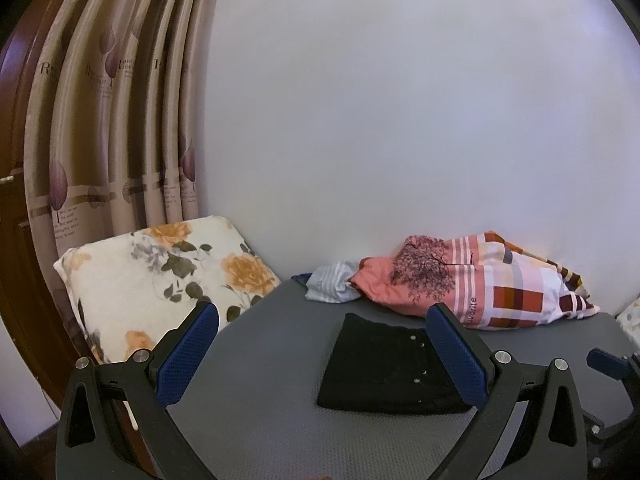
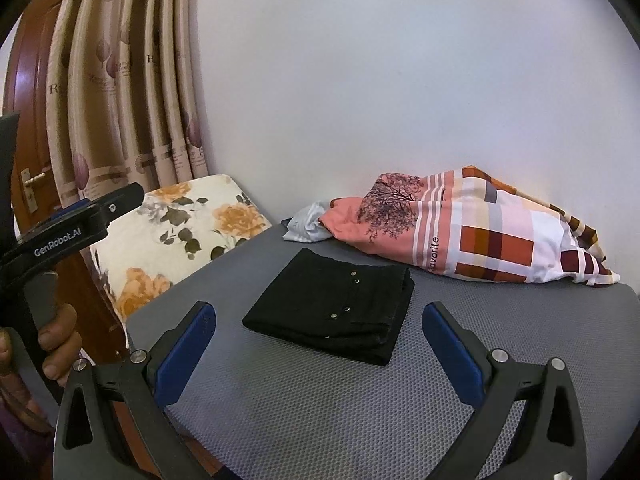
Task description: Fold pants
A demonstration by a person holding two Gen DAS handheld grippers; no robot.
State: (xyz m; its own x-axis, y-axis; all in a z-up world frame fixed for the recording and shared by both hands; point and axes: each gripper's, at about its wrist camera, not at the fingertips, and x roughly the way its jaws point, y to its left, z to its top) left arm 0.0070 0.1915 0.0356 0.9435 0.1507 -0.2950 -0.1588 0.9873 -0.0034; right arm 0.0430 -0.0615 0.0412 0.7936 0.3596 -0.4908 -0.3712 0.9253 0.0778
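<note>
Black pants (image 2: pixel 332 306) are lying folded into a compact rectangle mid-mat on the grey surface (image 2: pixel 320 412), at 12 o'clock of both grippers. Left gripper (image 1: pixel 322 354) and right gripper (image 2: pixel 318 352) are hanging wide, holding nothing. Folding is looking done; next is likely only tidying or pulling away.

In the left wrist view, the right finger (image 1: pixel 454 356) of the left tongs (image 1: pixel 320 354) covers the right edge of the folded black pants (image 1: pixel 380 372). The right tongs (image 1: pixel 612 364) are cut off by the picture's right edge, so their jaws cannot be read. In the right wrist view, the hand (image 2: pixel 52 340) is cropped at the left edge. The curtain (image 2: pixel 120 80) lettering is too small to read.
</note>
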